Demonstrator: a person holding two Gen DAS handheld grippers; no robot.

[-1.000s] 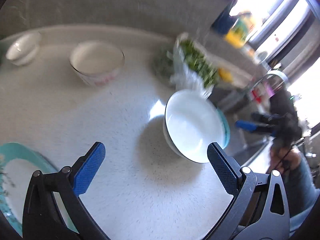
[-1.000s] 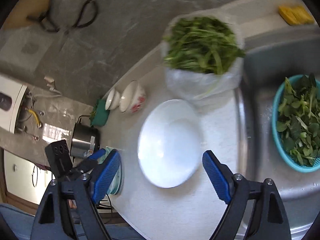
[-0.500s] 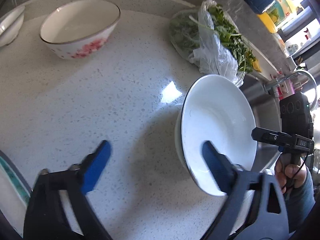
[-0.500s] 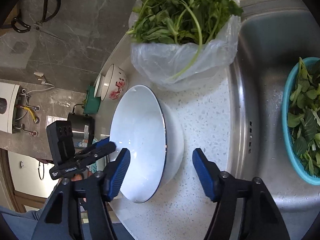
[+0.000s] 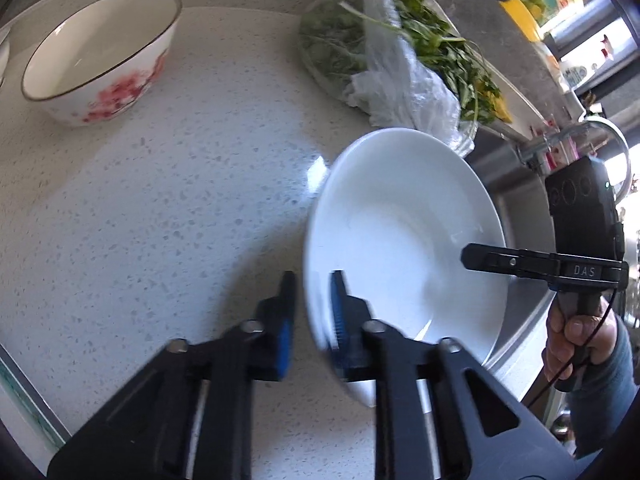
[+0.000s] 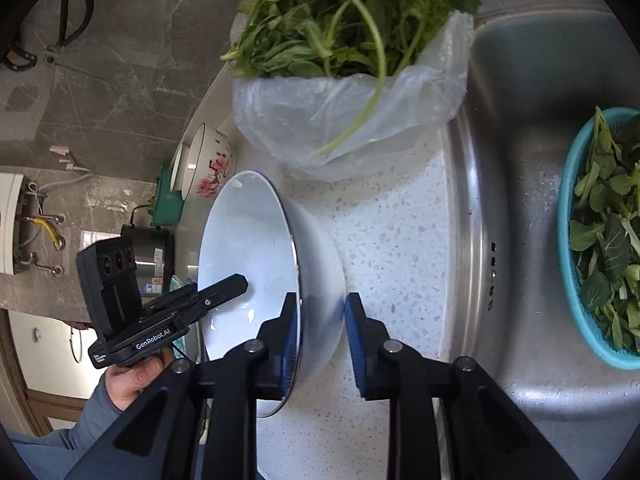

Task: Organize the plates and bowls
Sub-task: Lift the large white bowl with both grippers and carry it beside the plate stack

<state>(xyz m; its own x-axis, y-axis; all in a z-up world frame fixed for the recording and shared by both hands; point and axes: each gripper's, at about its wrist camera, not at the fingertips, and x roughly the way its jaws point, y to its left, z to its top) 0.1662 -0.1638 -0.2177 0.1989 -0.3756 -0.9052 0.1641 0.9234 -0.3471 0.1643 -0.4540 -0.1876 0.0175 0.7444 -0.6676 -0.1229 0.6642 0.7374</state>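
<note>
Landmark: wide white glazed ceramic bowl (image 5: 404,232) on the speckled white stone counter (image 5: 160,200). Far to its left, a white bowl with red floral print (image 5: 100,56) sits upright, untouched. The left gripper (image 5: 312,304) pinches the white bowl's near-left rim, one pad inside, one outside. The right gripper (image 6: 322,320) straddles the opposite rim, jaws closing, wall between them; likely a two-point hold to keep the wide bowl level. Beyond the bowl lies a clear plastic bag of leafy greens (image 6: 344,80); to its right, the steel sink (image 6: 520,200).
</note>
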